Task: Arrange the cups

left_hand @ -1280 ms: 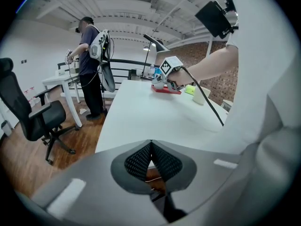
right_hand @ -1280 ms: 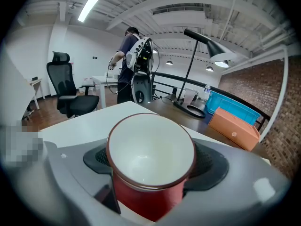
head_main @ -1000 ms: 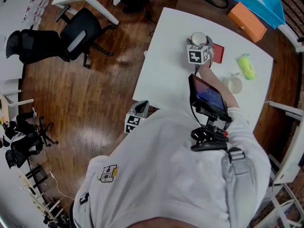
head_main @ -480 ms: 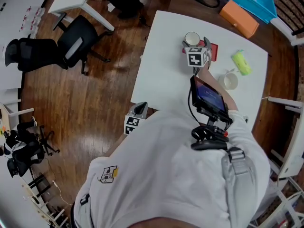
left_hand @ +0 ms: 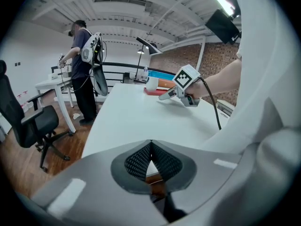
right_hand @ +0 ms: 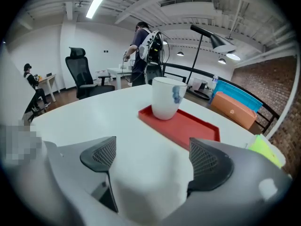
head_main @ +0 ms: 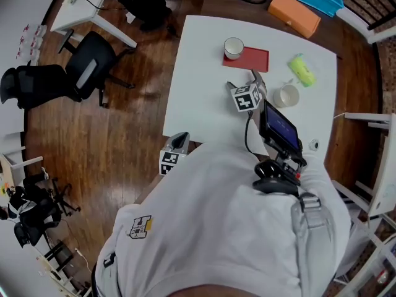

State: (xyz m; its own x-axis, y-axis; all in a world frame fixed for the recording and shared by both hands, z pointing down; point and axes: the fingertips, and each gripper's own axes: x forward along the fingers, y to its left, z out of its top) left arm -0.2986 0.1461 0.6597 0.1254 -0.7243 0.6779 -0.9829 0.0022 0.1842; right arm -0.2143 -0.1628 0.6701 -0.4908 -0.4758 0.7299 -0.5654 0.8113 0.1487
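On the worktop [head_main: 198,73], left one white cup [head_main: 233,47] upright on the red tray [head_main: 253,60]; pulled the right gripper [right_hand: 153,155] back, jaws opening, nothing between. Kept the left gripper [left_hand: 150,150] shut, empty. Suggests one placed, second cup [head_main: 286,95] next.

White shirt [head_main: 216,228], small blk/yellow logo [head_main: 141,226], grey shoulder strap [head_main: 307,212], blk cable [head_main: 248,133], possibly wrist-mounted screen [head_main: 278,127]

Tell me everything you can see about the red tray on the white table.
The red tray is a flat rectangle with a low raised rim, and it looks like plastic. It lies flat toward the far side of the white table. One white cup with a blue mark stands upright at its left end in the head view. The rest of the tray is bare, and nothing else touches it.
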